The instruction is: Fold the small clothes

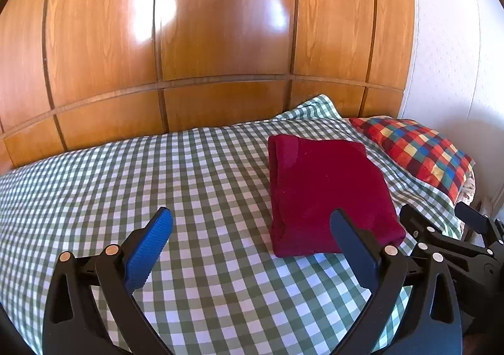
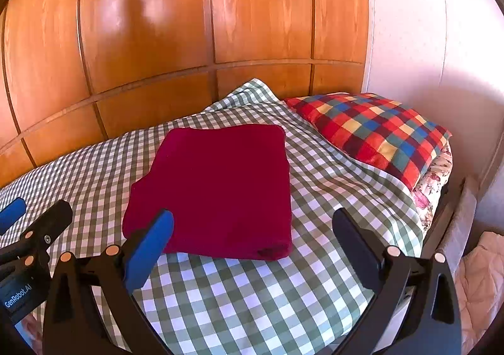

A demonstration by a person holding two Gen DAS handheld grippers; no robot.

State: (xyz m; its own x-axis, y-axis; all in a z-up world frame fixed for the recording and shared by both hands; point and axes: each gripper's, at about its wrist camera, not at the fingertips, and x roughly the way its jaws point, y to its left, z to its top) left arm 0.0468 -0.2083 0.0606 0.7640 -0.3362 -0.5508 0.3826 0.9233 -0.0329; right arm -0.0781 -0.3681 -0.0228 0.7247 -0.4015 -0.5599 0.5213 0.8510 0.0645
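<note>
Blue-padded fingers of the left gripper (image 1: 250,222) and the right gripper (image 2: 252,222) stand spread wide and hold nothing, both poised above the green-and-white checked bedspread (image 1: 195,185) just short of the near edge of the folded dark red garment (image 2: 217,188). That garment lies flat on the bedspread as a neat rectangle, toward the head of the bed. Just beyond it to the right rests a multicoloured checked pillow (image 2: 375,131), with glossy wooden wardrobe doors (image 1: 220,27) behind the bed.
</note>
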